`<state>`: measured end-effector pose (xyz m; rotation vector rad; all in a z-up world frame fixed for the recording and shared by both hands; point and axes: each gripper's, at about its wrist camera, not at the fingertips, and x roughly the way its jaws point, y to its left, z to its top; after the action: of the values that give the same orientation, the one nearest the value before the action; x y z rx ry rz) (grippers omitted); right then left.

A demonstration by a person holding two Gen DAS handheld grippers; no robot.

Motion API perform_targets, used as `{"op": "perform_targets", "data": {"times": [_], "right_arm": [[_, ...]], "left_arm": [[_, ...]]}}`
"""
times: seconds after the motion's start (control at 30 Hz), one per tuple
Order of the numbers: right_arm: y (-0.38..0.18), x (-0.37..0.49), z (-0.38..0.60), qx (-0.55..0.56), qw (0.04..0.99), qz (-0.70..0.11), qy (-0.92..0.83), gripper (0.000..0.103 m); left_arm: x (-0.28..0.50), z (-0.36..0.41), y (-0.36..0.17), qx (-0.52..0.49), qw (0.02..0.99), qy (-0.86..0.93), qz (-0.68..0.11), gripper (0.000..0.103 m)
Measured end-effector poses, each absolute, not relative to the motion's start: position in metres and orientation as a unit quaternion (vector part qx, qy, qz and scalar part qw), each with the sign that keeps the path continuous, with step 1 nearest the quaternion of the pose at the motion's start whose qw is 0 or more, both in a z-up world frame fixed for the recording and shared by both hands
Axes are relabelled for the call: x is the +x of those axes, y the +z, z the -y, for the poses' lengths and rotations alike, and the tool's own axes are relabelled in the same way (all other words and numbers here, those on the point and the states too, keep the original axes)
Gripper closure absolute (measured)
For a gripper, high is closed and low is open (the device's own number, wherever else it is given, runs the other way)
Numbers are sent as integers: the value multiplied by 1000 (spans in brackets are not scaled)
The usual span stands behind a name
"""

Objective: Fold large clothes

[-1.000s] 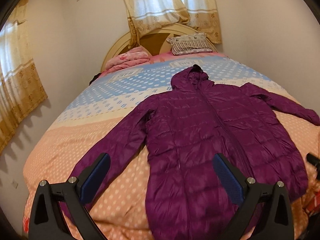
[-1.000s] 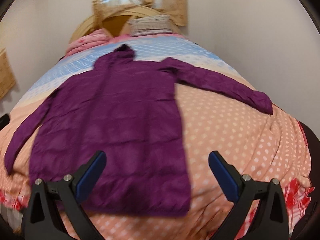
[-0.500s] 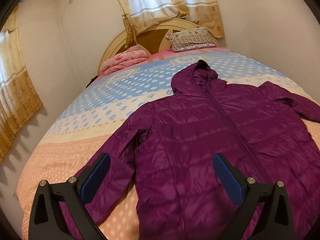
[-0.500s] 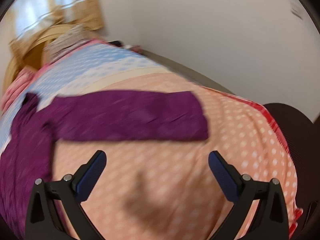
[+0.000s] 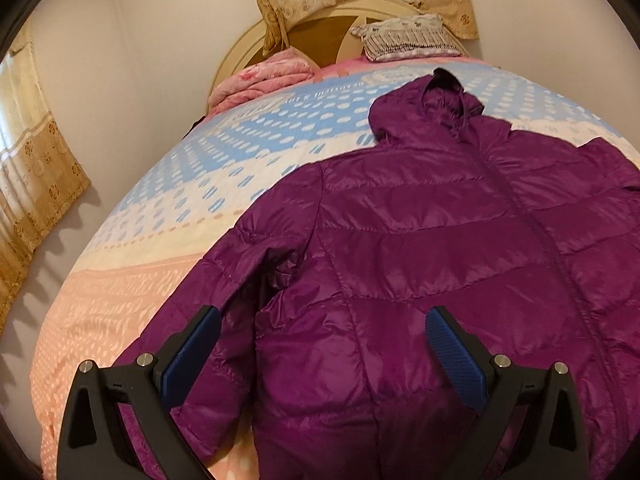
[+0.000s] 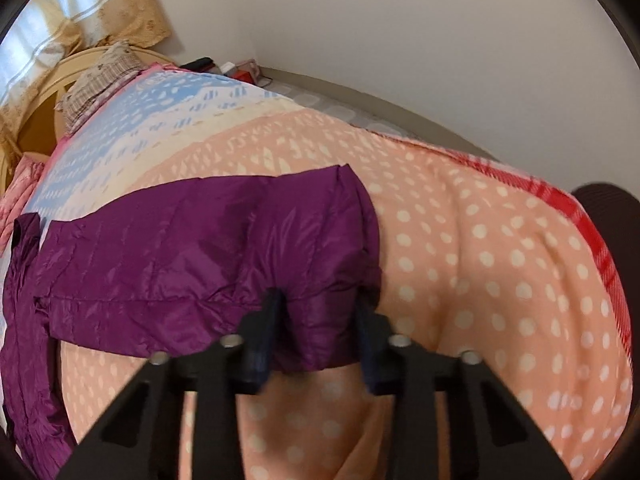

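Observation:
A purple hooded puffer jacket [image 5: 420, 248] lies flat, front up, on the bed, hood toward the headboard. My left gripper [image 5: 320, 356] is open and hovers over the jacket's left side, near the armpit where the left sleeve [image 5: 224, 300] meets the body. In the right wrist view my right gripper [image 6: 320, 320] is shut on the cuff end of the jacket's right sleeve [image 6: 208, 256], with purple fabric bunched between the blue pads. The jacket's hem is out of view.
The bed [image 5: 132, 280] has a dotted spread in blue, cream and peach. A pink quilt [image 5: 268, 76] and a patterned pillow [image 5: 404, 36] lie by the wooden headboard. Small items [image 6: 240, 70] sit by the wall. A dark rounded object [image 6: 608, 208] is at the bed's right edge.
My right gripper swung to the right sleeve's cuff and closed on it. My left gripper moved closer over the jacket's left armpit and stayed open.

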<state>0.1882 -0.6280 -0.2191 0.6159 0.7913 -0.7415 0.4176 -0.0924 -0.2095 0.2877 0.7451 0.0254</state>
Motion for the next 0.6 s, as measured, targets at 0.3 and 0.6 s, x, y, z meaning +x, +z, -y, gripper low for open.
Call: {"op": "perform_targets", "data": {"times": [0.3,0.6], "right_arm": [[-147,225,552,212,879,-320,-281,87],[-96,312,422,114,935,-296,-159,87]], "left_arm": [[427,65,-192,109,928,18,-355,1],[421,30,-170,80,938,21,-336,1]]}}
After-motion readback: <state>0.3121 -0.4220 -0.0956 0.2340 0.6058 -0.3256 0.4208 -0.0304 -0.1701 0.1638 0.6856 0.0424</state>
